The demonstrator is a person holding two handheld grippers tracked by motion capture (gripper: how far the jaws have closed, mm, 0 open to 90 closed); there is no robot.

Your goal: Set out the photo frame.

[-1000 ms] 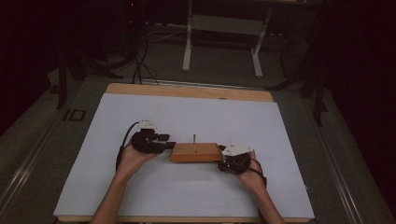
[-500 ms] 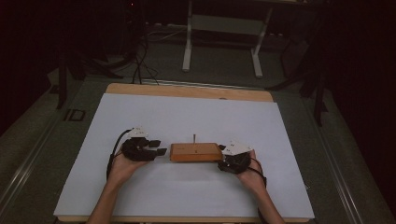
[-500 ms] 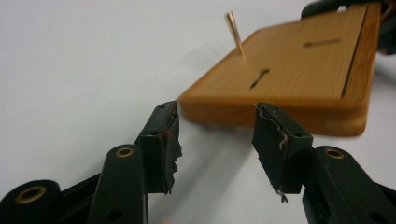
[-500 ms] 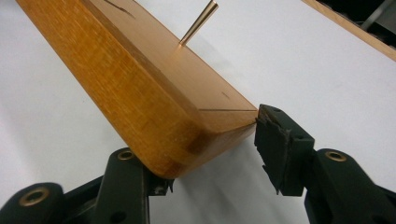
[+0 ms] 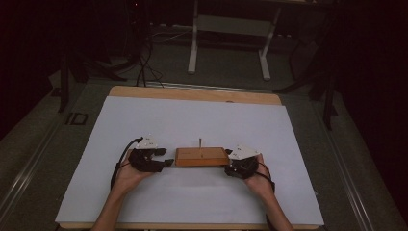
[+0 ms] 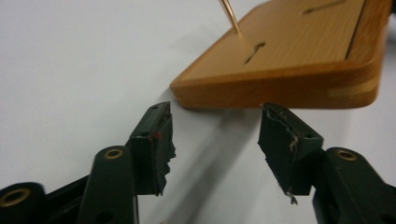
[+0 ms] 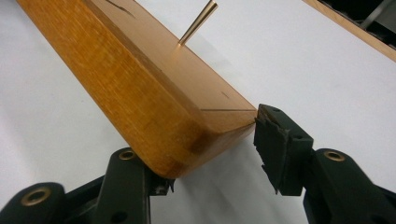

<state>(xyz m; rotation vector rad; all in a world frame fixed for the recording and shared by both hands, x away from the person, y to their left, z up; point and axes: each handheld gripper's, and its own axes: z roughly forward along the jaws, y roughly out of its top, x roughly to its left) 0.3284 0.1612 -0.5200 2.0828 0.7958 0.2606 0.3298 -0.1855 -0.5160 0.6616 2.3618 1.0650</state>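
block: wooden block (image 5: pixel 201 157) with an upright pin (image 5: pixel 199 142) lies mid-desk (image 5: pixel 144 115), between both tongs | left tongs (image 5: pixel 166 162): apart, just opening, empty, off its end (lining up) | right tongs (image 7: pixel 210 154): straddling the other end corner, likely steadying it; pressing or not, cannot tell

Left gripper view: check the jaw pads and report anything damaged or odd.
The pads of the left gripper are torn: ragged, chipped edges, and a loose thread hangs from the right-hand pad. The jaws stand open, just short of the wooden block, gripping nothing. The block itself looks intact.
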